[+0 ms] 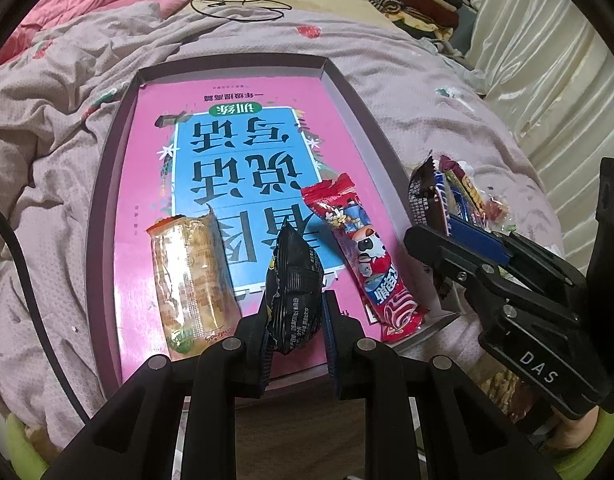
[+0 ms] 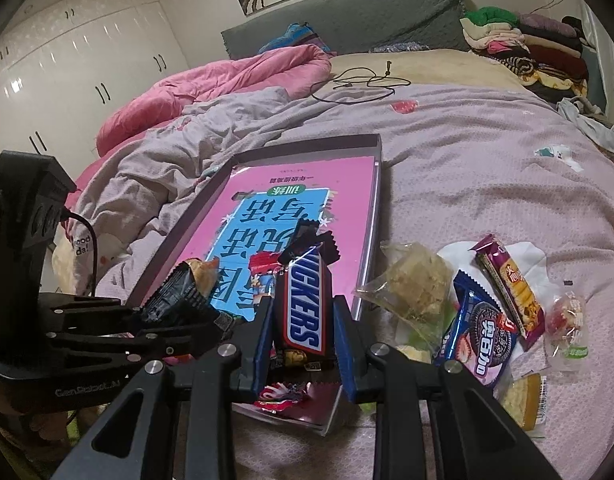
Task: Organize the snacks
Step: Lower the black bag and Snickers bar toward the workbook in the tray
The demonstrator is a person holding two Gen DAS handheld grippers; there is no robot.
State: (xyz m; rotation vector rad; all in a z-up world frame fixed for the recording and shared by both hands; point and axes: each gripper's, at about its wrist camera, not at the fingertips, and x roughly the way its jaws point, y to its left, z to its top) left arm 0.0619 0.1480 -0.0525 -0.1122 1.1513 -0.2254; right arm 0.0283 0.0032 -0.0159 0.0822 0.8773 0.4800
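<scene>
A shallow box (image 1: 107, 184) with a pink and blue book cover as its floor lies on the bed. In it lie a yellow cracker pack (image 1: 187, 280) and a red snack pack (image 1: 367, 252). My left gripper (image 1: 295, 316) is shut on a black snack packet (image 1: 295, 280) just above the box's near end. My right gripper (image 2: 303, 340) is shut on a Snickers bar (image 2: 303, 304) over the box's near right corner (image 2: 331, 420). The right gripper also shows at the right of the left wrist view (image 1: 463, 236).
Loose snacks lie on the sheet right of the box: a clear bag (image 2: 411, 292), a blue Oreo pack (image 2: 483, 336), a purple biscuit pack (image 2: 511, 284), a candy (image 2: 567, 316). A pink quilt (image 2: 227, 80), a black cable (image 2: 363, 80) and folded clothes (image 2: 527, 44) lie farther back.
</scene>
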